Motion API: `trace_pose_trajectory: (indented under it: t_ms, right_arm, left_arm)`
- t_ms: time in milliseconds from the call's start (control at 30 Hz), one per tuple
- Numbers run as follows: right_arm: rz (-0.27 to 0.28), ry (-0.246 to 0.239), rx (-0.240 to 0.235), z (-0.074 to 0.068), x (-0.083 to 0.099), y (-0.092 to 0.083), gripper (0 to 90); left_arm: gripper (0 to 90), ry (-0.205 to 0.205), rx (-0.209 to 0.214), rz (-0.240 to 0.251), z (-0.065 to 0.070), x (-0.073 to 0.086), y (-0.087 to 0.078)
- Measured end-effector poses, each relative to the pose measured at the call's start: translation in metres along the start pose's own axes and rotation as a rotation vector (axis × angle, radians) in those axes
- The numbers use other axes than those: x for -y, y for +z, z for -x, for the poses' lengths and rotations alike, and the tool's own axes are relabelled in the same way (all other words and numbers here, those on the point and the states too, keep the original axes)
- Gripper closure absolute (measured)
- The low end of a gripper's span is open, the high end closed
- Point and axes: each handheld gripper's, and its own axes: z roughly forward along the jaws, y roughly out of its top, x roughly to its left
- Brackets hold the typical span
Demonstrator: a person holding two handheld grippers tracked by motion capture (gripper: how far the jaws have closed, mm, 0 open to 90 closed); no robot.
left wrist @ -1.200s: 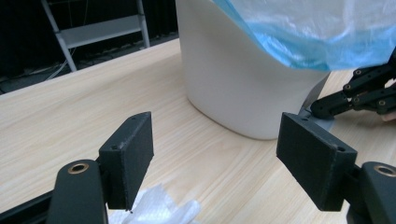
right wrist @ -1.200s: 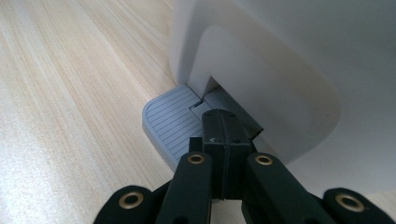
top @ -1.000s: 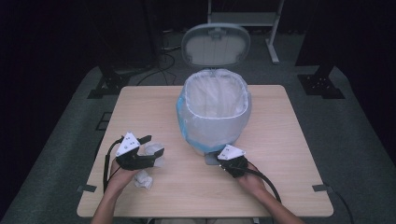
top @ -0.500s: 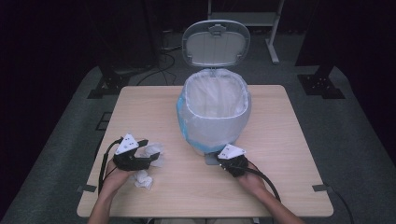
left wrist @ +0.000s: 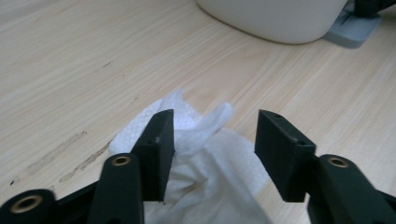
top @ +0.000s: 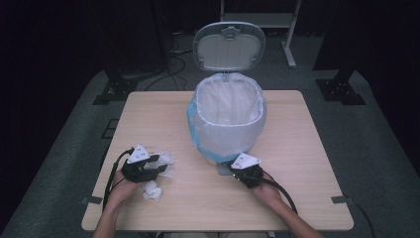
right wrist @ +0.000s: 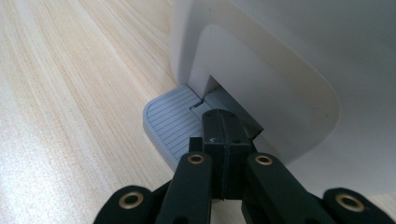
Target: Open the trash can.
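Note:
A white pedal bin (top: 228, 119) lined with a bag stands mid-table, its lid (top: 229, 47) raised. My right gripper (top: 236, 171) is shut, and its tips (right wrist: 222, 119) rest on the grey foot pedal (right wrist: 170, 123) at the bin's base (right wrist: 280, 70). At the front left, my left gripper (top: 157, 163) is low over a crumpled white tissue (top: 167, 159). In the left gripper view the tissue (left wrist: 201, 140) lies between the jaws of the gripper (left wrist: 215, 123). They have just been closing and stand apart, with a gap at the right jaw.
A second crumpled tissue (top: 151, 191) lies just in front of my left hand. The bin's base (left wrist: 275, 18) and pedal (left wrist: 352, 28) lie ahead of the left gripper. The wooden table (top: 307, 148) has bare room on its right and far left.
My left gripper has sunk a little onto the tissue and its jaws have narrowed around it. The right gripper has stayed on the pedal and the lid is still up.

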Motion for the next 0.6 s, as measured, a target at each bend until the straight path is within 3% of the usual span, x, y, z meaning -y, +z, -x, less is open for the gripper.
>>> trace_pose_trajectory:
  t_ms: [300,600]
  right_arm:
    - [-0.002,-0.005,0.002,-0.0008,-0.0006,0.0002,90.0]
    - [-0.001,-0.009,0.001,-0.0007,-0.0005,0.0001,90.0]
  left_arm:
    - [76.6,0.028,0.015,-0.053,0.0008,0.0059,0.0076]
    - [86.8,0.033,0.031,-0.063,0.0007,0.0065,0.0076]
